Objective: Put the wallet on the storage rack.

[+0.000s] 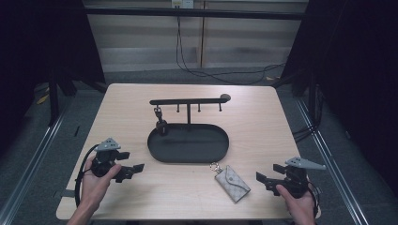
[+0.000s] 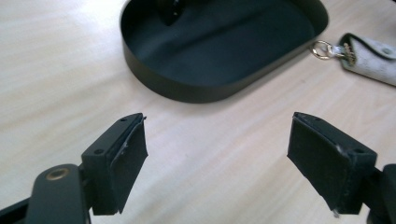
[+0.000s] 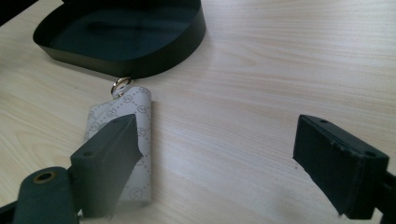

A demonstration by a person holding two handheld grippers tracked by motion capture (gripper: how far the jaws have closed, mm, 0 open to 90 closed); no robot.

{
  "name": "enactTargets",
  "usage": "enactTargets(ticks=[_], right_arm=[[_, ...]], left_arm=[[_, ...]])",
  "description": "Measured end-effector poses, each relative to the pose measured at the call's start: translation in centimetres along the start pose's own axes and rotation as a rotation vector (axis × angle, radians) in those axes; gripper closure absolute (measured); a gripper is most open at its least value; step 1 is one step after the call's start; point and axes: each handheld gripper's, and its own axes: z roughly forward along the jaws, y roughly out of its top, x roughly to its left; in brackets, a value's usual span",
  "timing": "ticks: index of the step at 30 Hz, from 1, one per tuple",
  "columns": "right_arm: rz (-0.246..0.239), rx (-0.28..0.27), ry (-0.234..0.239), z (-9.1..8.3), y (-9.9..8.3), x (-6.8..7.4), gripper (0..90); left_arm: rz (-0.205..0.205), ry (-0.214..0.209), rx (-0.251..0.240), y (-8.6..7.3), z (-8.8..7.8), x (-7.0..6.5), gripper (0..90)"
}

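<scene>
High view first: the pale wooden square table [image 1: 263, 136] carries everything. At its middle sits the black oval metal tray [image 1: 188, 143], from which rises a thin black post bearing a horizontal bar with small hooks [image 1: 187, 101]; a small dark item [image 1: 160, 123] hangs from the hook at the left end and reaches down to the tray's rim.

Just in front of the tray's near right edge lies the grey patterned fabric key pouch [image 1: 232, 183], flat on the wood, tilted, with its small metal ring [image 1: 215, 165] pointing toward the tray and close to the tray wall without touching it.

At the left front of the table, the left gripper [image 1: 133, 168] is held in a hand [image 1: 96, 185]; the left gripper view shows its jaws spread wide over bare wood, aimed at the tray [image 2: 187, 91], with the pouch's ring [image 2: 321, 49] off to the side. At the right front, the right gripper [image 1: 261, 178] is held in the other hand [image 1: 296, 199], just beside the pouch. The right gripper view shows these jaws spread wide too, gripping nothing, one pad overlapping the pouch [image 3: 135, 126] in the picture; whether it touches cannot be told.
</scene>
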Motion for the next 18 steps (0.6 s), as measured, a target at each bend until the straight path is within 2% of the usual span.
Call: enactTargets(ticks=[2,5,7,9,12,13,17,18], right_arm=[[-0.004,0.003,0.006,0.0,0.1,0.2,14.3],[-0.005,0.008,0.01,0.1,0.3,0.4,14.3],[-0.013,0.031,0.03,0.3,0.7,0.8,14.4],[-0.029,0.041,0.042,0.6,1.0,1.2,14.6],[-0.045,0.053,0.05,0.8,1.4,1.6,15.1],[-0.056,0.078,0.064,1.0,1.7,2.1,15.6],[-0.082,0.109,0.081,1.5,2.2,3.0,17.1],[-0.1,0.136,0.091,1.8,2.4,3.7,18.7]], left_arm=[[0.017,-0.01,-0.003,-0.8,-0.3,-0.4,19.4],[0.018,-0.018,-0.007,-1.4,-0.4,-0.7,19.4],[0.026,-0.021,-0.01,-2.3,-0.7,-0.9,19.4],[0.017,-0.042,-0.018,-2.8,-0.9,-0.9,19.4],[0.015,-0.042,-0.021,-3.3,-1.0,-1.0,19.3],[0.012,-0.044,-0.017,-3.5,-1.0,-1.0,19.3],[0.013,-0.021,-0.053,-4.2,-1.4,-1.3,19.4],[0.005,-0.032,-0.064,-4.3,-1.5,-1.3,19.3]])
